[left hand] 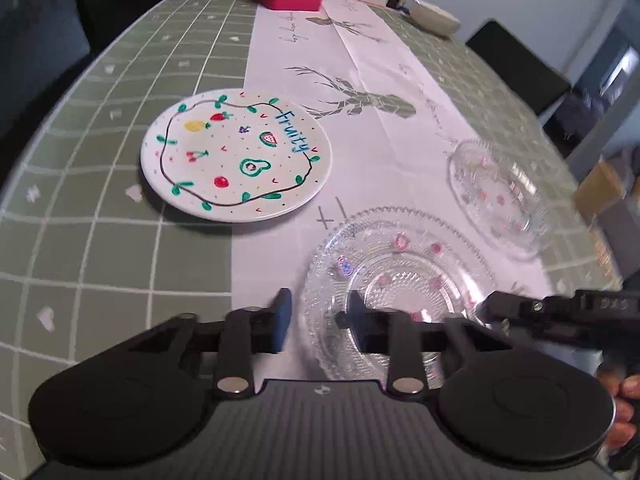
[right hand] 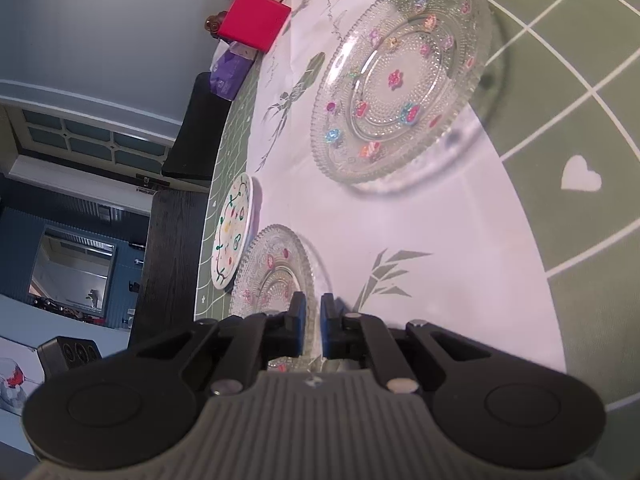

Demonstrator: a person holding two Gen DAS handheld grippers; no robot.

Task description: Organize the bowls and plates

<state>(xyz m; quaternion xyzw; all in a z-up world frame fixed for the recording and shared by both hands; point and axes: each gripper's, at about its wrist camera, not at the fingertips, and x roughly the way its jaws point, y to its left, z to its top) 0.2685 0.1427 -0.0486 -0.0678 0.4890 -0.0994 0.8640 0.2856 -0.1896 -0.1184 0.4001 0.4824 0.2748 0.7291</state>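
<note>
Between the fingers of the left gripper (left hand: 316,322) the near rim of a glass plate (left hand: 400,280) is straddled, the jaws narrow but not seen pressing. At its right edge, that plate is clamped by the right gripper (right hand: 313,322). Beyond lie a glass bowl (left hand: 500,196) and a painted plate (left hand: 236,156).

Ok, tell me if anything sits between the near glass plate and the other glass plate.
Nothing visible does. Only bare white runner lies between the near glass plate and the far glass plate. The right claw grips the near plate's rim.
</note>
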